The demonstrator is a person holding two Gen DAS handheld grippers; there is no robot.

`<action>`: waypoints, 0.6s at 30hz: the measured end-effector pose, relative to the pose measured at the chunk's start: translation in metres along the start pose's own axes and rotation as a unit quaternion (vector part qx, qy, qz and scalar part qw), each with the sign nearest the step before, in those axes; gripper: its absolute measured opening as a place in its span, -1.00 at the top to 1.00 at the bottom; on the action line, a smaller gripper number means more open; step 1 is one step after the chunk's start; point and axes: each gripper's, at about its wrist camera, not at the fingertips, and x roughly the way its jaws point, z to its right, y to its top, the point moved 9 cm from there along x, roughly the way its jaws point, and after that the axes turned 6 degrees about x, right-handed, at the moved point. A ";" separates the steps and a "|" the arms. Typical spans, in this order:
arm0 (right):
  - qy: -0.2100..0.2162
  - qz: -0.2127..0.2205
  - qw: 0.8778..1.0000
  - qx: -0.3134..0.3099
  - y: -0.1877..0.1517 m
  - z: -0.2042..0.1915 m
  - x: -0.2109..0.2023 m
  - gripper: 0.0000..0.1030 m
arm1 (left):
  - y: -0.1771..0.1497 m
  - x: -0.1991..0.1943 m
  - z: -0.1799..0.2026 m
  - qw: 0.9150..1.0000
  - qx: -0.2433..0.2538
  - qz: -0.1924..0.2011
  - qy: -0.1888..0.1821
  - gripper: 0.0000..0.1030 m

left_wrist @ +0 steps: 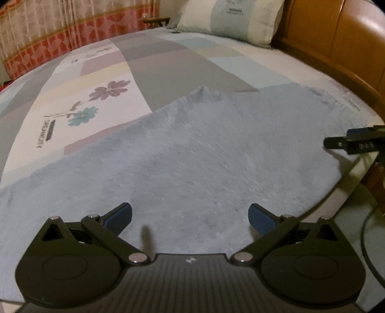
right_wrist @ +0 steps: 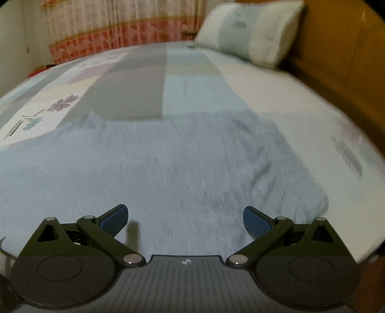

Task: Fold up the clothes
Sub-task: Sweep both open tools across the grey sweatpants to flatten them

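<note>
Jaws: we hold both spread wide, released, gripping nothing | left gripper and right gripper hover above the blue garment | garment lies spread flat on the bed | pillow by the headboard

Bed ahead of me, patchwork sheet: grey, pale blue, cream panels, flower print towards its left edge. Pillow at far right corner, against wooden headboard along the right edge. Patterned curtain, red-orange band, behind far edge. Dim indoor light.
</note>
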 end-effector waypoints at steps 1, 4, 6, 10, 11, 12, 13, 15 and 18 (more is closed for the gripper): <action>-0.001 0.004 1.000 -0.014 -0.003 -0.003 -0.001 -1.00 | -0.003 0.007 0.002 1.000 -0.008 -0.008 -0.003 -0.98; -0.012 0.000 0.999 -0.051 -0.010 -0.014 0.001 -1.00 | -0.014 0.022 0.007 0.999 -0.034 -0.034 -0.021 -0.98; -0.012 -0.006 0.999 -0.047 -0.009 -0.017 0.002 -1.00 | -0.015 0.018 0.011 0.999 -0.022 -0.031 -0.019 -0.98; 0.001 -0.019 1.000 -0.020 -0.007 -0.015 -0.017 -1.00 | -0.007 -0.007 -0.007 0.999 -0.017 -0.003 -0.030 -0.98; 0.016 -0.015 1.000 -0.010 -0.006 -0.020 -0.024 -1.00 | -0.004 -0.015 -0.019 1.000 -0.017 0.006 -0.025 -0.98; 0.035 -0.009 0.999 0.000 -0.005 -0.027 -0.031 -1.00 | -0.002 -0.023 -0.031 1.000 -0.018 0.014 -0.020 -0.98; 0.058 -0.006 0.998 0.009 -0.003 -0.036 -0.036 -1.00 | -0.001 -0.028 -0.047 0.999 -0.025 0.021 -0.016 -0.98; 0.109 -0.006 0.994 0.025 -0.003 -0.054 -0.047 -1.00 | -0.003 -0.037 -0.090 0.998 -0.049 0.032 0.001 -0.98; 0.160 -0.014 0.987 0.029 -0.005 -0.081 -0.057 -1.00 | -0.019 -0.048 -0.160 0.993 -0.104 0.031 0.038 -0.98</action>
